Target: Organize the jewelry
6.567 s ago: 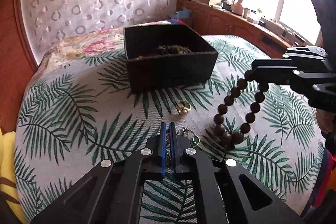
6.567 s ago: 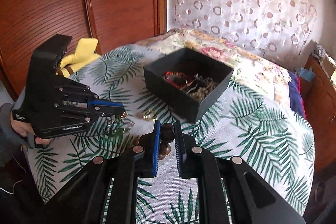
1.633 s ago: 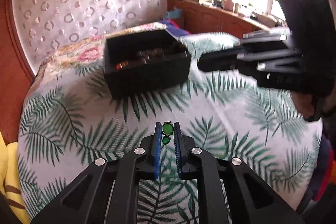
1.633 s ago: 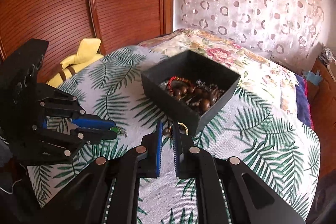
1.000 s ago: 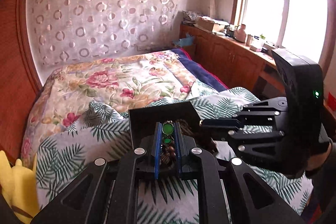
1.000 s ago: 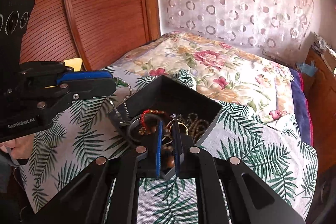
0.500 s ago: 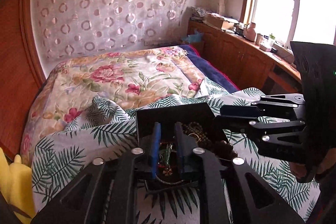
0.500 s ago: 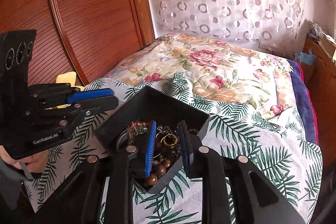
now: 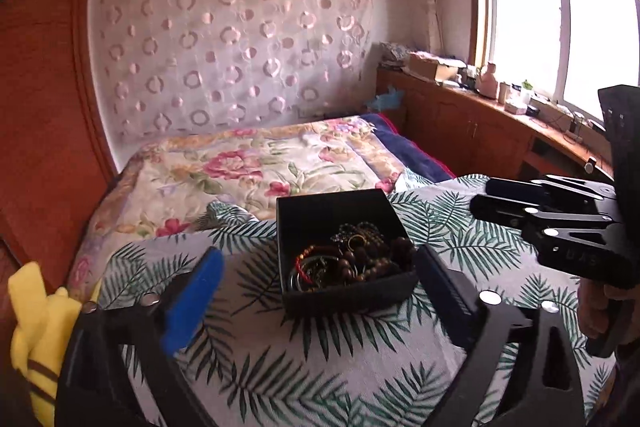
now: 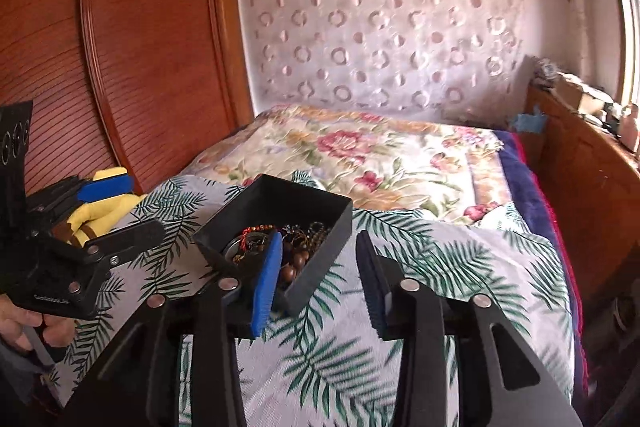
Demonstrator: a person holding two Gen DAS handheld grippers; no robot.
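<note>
Daylight pours in through the window [image 9: 560,19] on my right, blown out to plain white glare. The room is bright and evenly lit, with soft shadows beneath the black box [image 9: 348,291]. The fisheye bends the walls and darkens the corners. My near fingers [image 9: 192,303] look smeared with motion blur; the curtain [image 10: 384,19] is slightly soft.

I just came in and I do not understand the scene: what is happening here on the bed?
A person is sorting jewelry with a gripper in each hand. The black box sits on the leaf-print cover of the bed and holds a pile of bead bracelets and chains. The left gripper and the right gripper both hang near the box with jaws opening and nothing between them. No loose jewelry shows on the cover.
</note>
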